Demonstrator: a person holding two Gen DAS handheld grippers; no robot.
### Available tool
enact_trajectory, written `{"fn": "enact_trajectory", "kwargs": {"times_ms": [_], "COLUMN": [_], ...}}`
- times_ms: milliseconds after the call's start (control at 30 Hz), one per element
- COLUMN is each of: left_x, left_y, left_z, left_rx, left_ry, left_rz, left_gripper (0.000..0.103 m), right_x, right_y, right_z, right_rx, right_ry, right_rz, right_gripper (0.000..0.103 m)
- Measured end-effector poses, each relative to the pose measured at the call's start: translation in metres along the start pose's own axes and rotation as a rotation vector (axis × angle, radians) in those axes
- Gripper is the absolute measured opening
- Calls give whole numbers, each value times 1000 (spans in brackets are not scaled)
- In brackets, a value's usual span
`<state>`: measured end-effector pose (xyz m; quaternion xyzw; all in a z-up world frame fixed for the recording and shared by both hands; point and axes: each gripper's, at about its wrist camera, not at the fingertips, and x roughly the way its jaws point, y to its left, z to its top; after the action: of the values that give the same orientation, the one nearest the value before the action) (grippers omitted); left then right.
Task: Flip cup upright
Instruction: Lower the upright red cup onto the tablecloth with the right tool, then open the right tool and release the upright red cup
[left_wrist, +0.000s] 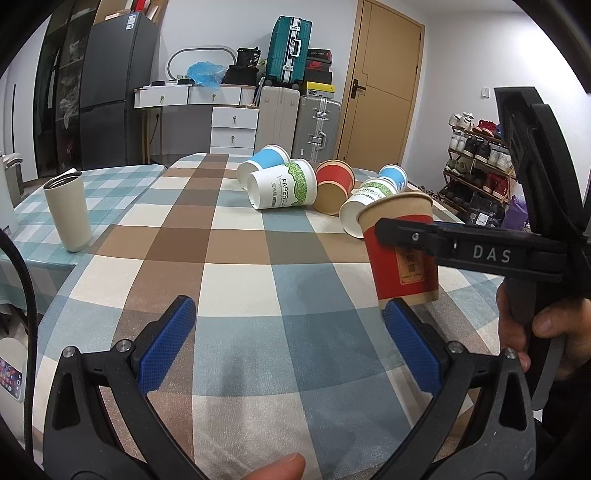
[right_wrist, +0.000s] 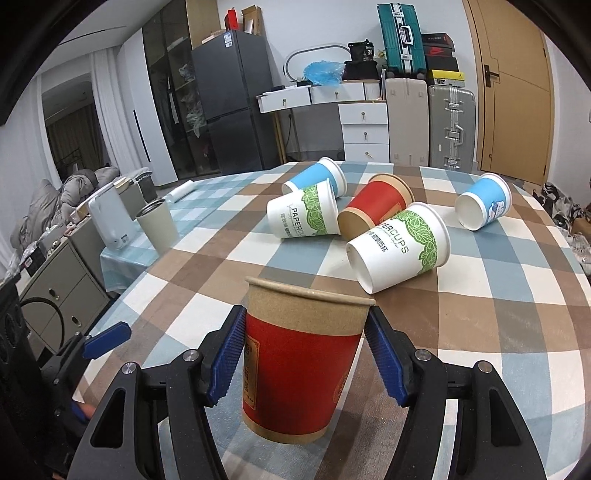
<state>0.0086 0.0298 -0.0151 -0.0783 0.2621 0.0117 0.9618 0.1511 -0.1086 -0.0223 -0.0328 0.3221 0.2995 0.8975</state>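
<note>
The right gripper (right_wrist: 306, 354) pinched one red paper cup (right_wrist: 299, 365) between its blue pads (right_wrist: 227, 354), mouth up and slightly tilted, at the lower centre of the right wrist frame; whether its base touched the checked surface (right_wrist: 480, 332) could not be told. In the left wrist frame the same red cup (left_wrist: 402, 251) appeared at centre right, clasped by the right gripper (left_wrist: 391, 266) entering from the right edge. The left gripper (left_wrist: 288, 343) stood spread wide over the surface (left_wrist: 240, 277) at the lower centre, holding nothing. Five further paper cups lay on their sides in the upper middle of the right wrist frame: two blue ones (right_wrist: 317, 179) (right_wrist: 484, 205), two white ones with green leaf print (right_wrist: 303, 216) (right_wrist: 400, 245), and one red one (right_wrist: 376, 206). One beige tumbler (right_wrist: 157, 227) stood upright at the left, well apart from the cups.
</note>
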Motion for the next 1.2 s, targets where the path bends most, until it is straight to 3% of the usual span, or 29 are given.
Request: {"fn": "enact_trajectory", "kwargs": {"times_ms": [400, 767, 967, 1200], "left_x": [1, 2, 1, 2], "left_y": [0, 0, 0, 0], "left_z": [0, 1, 0, 0], "left_rx": [-1, 1, 1, 0], "left_ry": [0, 0, 0, 1], "left_rz": [0, 1, 1, 0], "left_gripper": [102, 102, 102, 102], "right_x": [-15, -46, -48, -43], "right_y": [4, 12, 18, 18], "right_z": [-9, -41, -58, -54], "right_rx": [-57, -180, -230, -227], "right_ry": [-14, -15, -27, -50], "right_rz": [9, 41, 32, 6], "right_gripper": [66, 66, 64, 64]}}
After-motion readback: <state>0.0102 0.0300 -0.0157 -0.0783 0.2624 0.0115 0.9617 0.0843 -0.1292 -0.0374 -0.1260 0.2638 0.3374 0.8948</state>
